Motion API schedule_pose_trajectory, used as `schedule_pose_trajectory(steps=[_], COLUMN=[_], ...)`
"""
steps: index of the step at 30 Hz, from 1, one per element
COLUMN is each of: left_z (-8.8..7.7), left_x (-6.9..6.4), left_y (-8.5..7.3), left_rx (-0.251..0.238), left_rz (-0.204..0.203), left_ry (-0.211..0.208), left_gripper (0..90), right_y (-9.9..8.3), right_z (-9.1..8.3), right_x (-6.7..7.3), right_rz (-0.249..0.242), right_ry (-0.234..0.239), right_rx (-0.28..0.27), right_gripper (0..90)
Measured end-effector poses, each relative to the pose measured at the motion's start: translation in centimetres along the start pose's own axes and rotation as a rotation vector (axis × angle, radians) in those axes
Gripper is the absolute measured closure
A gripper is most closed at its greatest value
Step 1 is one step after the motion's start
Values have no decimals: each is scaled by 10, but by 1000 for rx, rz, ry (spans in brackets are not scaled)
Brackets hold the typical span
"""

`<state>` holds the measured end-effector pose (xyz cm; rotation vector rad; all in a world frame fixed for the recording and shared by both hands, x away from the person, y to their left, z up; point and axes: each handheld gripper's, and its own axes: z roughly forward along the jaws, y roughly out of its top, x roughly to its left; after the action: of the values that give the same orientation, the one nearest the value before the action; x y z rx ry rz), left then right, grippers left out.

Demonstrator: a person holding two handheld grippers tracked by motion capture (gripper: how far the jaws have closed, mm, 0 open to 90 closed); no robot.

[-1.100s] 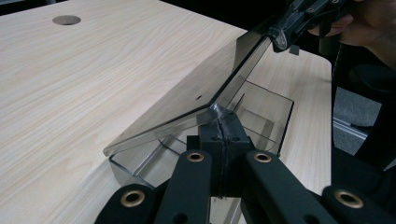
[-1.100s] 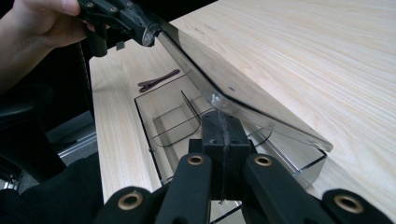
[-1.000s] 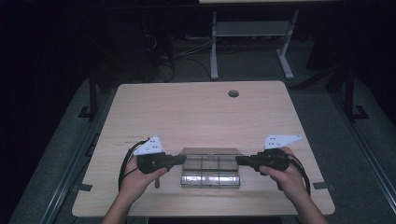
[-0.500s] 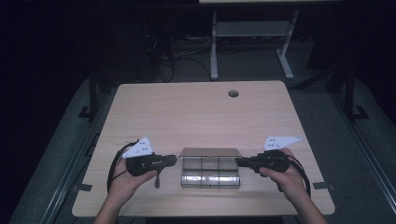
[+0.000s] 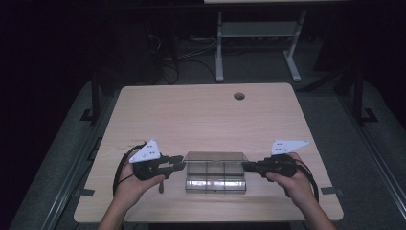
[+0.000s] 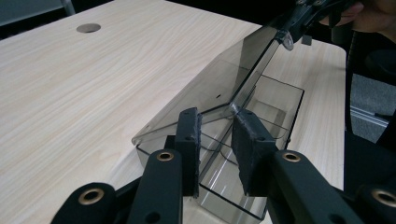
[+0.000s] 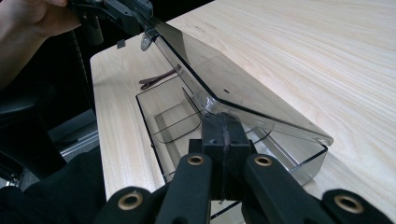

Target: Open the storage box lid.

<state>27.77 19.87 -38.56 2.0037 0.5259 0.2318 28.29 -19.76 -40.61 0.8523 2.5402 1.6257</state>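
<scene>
A smoky clear plastic box (image 5: 215, 184) with inner dividers sits near the table's front edge, its hinged lid (image 5: 215, 160) raised at a slant. My right gripper (image 5: 245, 166) is shut on the lid's right front corner (image 7: 210, 105), and its jaws (image 7: 223, 119) are pressed together there. My left gripper (image 5: 179, 163) is at the lid's left front corner. Its jaws have just been opening, and the corner (image 6: 232, 108) lies in the gap with the pads (image 6: 189, 135) off it. The box's compartments (image 6: 275, 100) look empty.
A dark hair clip (image 7: 159, 79) lies on the wood left of the box (image 5: 161, 187). A round cable hole (image 5: 239, 96) is near the table's far edge. Behind the table stands a desk frame (image 5: 253, 33) on a dark floor.
The left gripper's jaws have parted from the lid's corner, and that hand has drawn back slightly to the left. The right hand and its grip have not moved.
</scene>
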Motion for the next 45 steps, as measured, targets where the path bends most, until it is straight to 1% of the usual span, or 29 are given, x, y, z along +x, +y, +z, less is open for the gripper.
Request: schedule_pose_trajectory(steps=[5,7,14,17,19,21,24,27,29,31,34,38,39,45], left_z=[4,5,5,5,5,5,5,5,5,5,7,8,8,9], left_x=[0,1,2,2,2,3,3,3,3,3,4,3,3,3], left_y=[2,2,3,3,4,4,4,4,4,4,3,3,3,4], left_rx=[-2,0,0,-4,-5,-6,-7,-8,-6,-6,-1,0,2,5], left_rz=[7,20,20,17,16,16,14,10,11,12,17,12,13,15], left_ry=[-6,-1,0,1,0,-1,-1,-2,-2,-2,-3,-5,-5,-10], left_gripper=[704,696,708,709,709,710,712,713,714,715,715,716,717,725], right_y=[0,0,0,-1,-2,-4,-4,-2,-1,0,1,4,4,6], right_z=[0,-1,-4,-9,-14,-19,-25,-28,-28,-26,-23,-20,-19,-16], right_x=[0,0,-1,-3,-4,-6,-8,-8,-6,-5,-5,-3,-2,-2], right_rz=[4,0,1,5,15,12,2,-22,-43,-53,-74,-97,-95,-109], right_ry=[1,0,-6,-12,-22,-31,-42,-38,-30,-21,-25,-16,-12,-25], right_rx=[-2,-5,-8,-11,-10,-9,-22,-34,-32,-36,-42,-47,-42,-44], right_gripper=[900,900,900,899,878,853,822,772,738,692,650,635,634,615])
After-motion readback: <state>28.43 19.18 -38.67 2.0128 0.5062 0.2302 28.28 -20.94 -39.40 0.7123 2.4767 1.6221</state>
